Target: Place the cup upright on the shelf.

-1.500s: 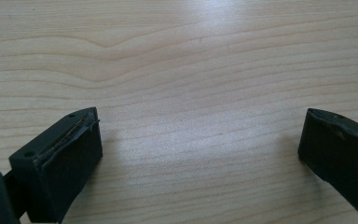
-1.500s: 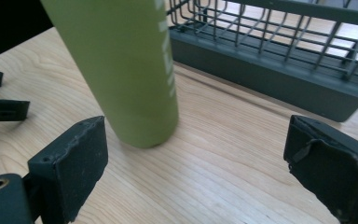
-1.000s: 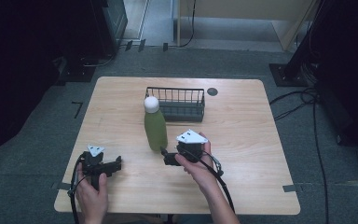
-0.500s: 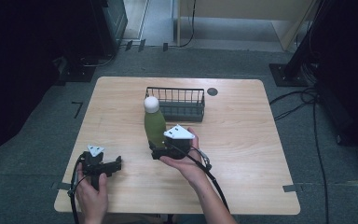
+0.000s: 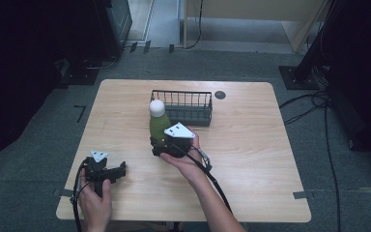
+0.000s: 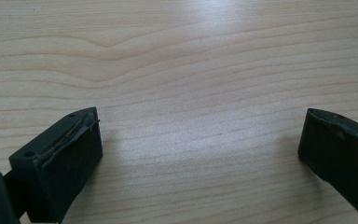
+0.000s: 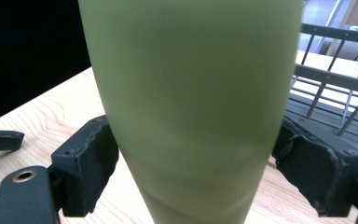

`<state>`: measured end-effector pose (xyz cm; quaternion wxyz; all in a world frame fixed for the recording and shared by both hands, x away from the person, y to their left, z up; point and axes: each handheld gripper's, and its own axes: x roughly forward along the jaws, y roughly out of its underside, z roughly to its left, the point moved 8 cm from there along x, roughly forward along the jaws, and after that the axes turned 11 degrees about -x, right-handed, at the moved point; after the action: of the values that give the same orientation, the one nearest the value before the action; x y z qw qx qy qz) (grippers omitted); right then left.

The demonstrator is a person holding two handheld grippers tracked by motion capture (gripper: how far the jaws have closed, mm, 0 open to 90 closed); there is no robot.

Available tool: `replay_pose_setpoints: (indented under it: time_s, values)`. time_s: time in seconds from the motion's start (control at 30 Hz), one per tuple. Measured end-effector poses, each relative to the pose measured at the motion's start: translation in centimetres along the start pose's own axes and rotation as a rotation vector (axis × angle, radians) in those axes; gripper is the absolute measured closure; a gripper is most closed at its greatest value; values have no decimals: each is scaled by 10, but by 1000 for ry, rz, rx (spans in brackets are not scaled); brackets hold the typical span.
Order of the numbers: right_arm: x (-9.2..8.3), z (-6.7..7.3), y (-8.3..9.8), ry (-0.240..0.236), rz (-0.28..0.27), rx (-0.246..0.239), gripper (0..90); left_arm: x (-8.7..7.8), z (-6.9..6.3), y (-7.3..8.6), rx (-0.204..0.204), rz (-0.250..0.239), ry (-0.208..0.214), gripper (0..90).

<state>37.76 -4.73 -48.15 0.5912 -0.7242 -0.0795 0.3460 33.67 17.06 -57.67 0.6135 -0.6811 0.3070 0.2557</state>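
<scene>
Stuff you can't really make out here

In the right gripper view the green bottle (image 7: 191, 107) is way too close; its top and base are cut off by the frame; from the high view the right gripper (image 5: 160, 148) and the hand cover the bottle's lower part; the wire basket (image 5: 183, 107) is partly behind the white cap (image 5: 156, 107); the left gripper (image 6: 200, 154) has both jaws cropped at the bottom edge.

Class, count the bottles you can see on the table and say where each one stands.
1. The green bottle stands upright just in front of the wire basket, between the pads of the right gripper.
</scene>
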Motion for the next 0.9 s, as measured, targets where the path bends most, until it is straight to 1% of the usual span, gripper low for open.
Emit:
replay_pose_setpoints:
  time_s: [0.17,0.4,0.77,0.9]
  values:
    - [4,1,-4,7,-5,-14,177,0,0,0,0,0,0,1]
    - [7,1,-7,11,-6,-26,180,0,0,0,-1,-1,0,1]
    - [12,0,-11,16,-9,-34,185,0,0,0,-2,-1,0,1]
    - [13,0,-11,26,-16,-51,198,0,0,0,-3,-1,0,1]
